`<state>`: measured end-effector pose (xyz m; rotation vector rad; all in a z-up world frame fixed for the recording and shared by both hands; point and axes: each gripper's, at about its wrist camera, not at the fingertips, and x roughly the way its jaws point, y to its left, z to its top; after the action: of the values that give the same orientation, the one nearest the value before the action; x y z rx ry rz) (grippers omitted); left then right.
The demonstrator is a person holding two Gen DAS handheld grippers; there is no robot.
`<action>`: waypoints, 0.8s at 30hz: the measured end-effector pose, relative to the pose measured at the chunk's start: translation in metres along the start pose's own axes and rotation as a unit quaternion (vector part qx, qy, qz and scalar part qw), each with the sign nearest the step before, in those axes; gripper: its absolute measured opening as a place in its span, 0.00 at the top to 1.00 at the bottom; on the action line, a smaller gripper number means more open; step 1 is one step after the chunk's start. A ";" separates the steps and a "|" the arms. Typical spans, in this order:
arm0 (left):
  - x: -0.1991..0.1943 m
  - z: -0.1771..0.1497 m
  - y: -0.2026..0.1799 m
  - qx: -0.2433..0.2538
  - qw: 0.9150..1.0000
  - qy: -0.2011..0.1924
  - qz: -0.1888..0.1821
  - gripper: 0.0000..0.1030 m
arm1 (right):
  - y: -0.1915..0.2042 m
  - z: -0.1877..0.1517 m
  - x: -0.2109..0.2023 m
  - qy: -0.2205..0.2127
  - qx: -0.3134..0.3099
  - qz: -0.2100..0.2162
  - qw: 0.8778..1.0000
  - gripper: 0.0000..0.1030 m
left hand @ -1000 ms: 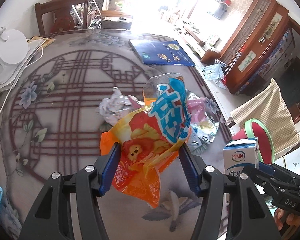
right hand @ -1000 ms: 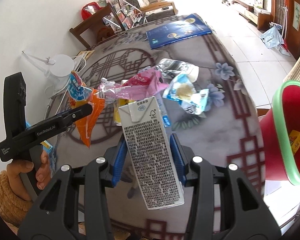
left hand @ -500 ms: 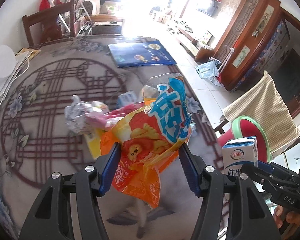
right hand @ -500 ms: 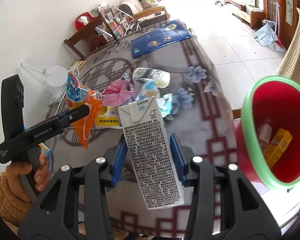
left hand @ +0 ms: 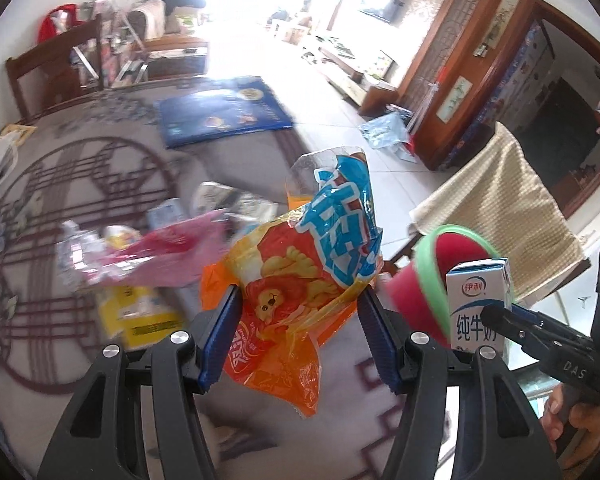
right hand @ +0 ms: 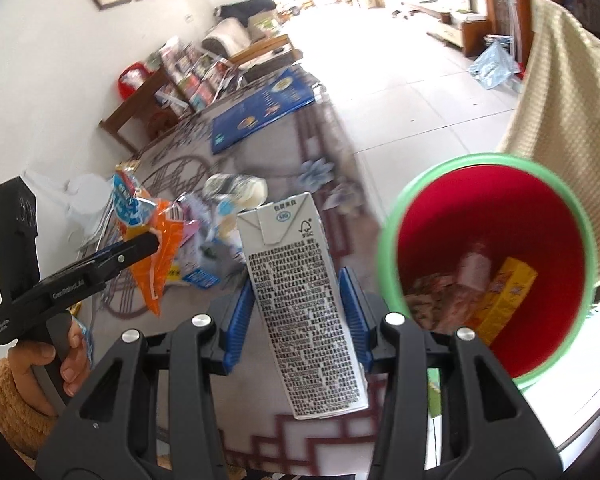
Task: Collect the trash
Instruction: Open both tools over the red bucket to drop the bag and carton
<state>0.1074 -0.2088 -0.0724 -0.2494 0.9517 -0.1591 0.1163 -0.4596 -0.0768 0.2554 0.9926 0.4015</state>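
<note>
Left gripper [left hand: 300,336] clamps crinkly orange snack bag [left hand: 300,280], right gripper [right hand: 300,316] clamps white milk carton [right hand: 300,300]; both held clear of table for red green-rimmed bin [right hand: 548,184] at right

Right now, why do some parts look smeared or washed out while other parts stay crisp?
Left wrist view: table litter smears, window area glares white, the held snack bag stays sharp. Right wrist view: the held carton is crisp, the bin and table slightly blurred; both views bulge at the edges.

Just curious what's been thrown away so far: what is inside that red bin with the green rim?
Inside the red bin lie a yellow box, a small pale bottle and some crumpled wrappers. Anything beneath them is covered.
</note>
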 end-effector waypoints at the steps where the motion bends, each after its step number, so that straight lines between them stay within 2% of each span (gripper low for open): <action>1: 0.003 0.002 -0.006 0.002 1.000 0.001 -0.007 0.45 | -0.008 0.001 -0.005 -0.005 0.006 -0.005 1.000 0.59; 7: 0.019 0.019 -0.070 0.051 0.997 0.002 -0.056 0.45 | -0.057 0.003 -0.033 -0.037 0.047 -0.039 0.997 0.59; 11: 0.036 0.026 -0.116 0.078 0.992 0.020 -0.096 0.45 | -0.093 0.005 -0.056 -0.063 0.086 -0.065 0.992 0.59; 14: 0.049 0.027 -0.144 0.100 0.988 0.027 -0.113 0.45 | -0.115 0.004 -0.070 -0.081 0.115 -0.075 0.987 0.59; 20: 0.071 0.023 -0.189 0.123 0.982 0.046 -0.135 0.44 | -0.134 -0.001 -0.082 -0.093 0.140 -0.088 0.982 0.59; 22: 0.075 0.023 -0.193 0.127 0.981 0.049 -0.137 0.39 | -0.137 -0.002 -0.081 -0.092 0.144 -0.090 0.981 0.59; 23: 0.076 0.023 -0.193 0.128 0.981 0.051 -0.134 0.26 | -0.138 -0.002 -0.081 -0.092 0.147 -0.091 0.981 0.58; 24: 0.076 0.023 -0.192 0.126 0.982 0.050 -0.130 0.21 | -0.140 -0.002 -0.079 -0.090 0.151 -0.089 0.980 0.52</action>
<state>0.1651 -0.4081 -0.0660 -0.1318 0.9850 -0.5333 0.1055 -0.6198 -0.0718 0.4660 0.8869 0.0610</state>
